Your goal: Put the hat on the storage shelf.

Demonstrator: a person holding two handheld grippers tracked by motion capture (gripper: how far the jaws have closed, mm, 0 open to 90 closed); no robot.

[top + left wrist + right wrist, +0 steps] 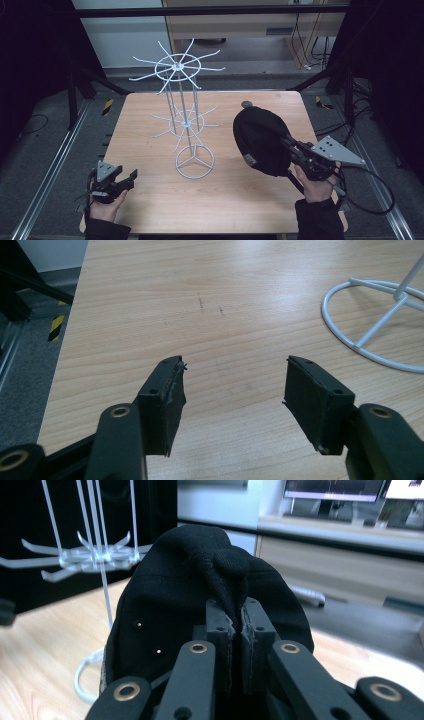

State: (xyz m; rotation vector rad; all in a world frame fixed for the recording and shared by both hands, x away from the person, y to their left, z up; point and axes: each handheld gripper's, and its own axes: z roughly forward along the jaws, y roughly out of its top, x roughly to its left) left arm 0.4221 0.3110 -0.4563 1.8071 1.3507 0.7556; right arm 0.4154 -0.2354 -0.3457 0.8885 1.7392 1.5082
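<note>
— Black cap (260,140), is it in the right gripper (296,150)?

— Yes; in the right gripper view the jaws are clamped tight on a pinched fold of the cap's cloth (227,580), with the pads (220,625) pressed almost together; the cap hangs off the table (150,210), lifted at its right side, just right of the white wire rack (182,120).

— Which way does it point?

— From the high view its long axis runs from far left to near right; the rounded crown faces left and far, toward the rack; a small tag (248,159) shows on its near edge; which end is the brim I cannot tell.

— And the left gripper (126,179)?

— Jaws wide apart and empty; in the left gripper view bare wood lies between the two pads (167,395); it sits low over the near left corner of the table, well apart from the cap, with the rack's ring base (345,340) off to its right.
</note>
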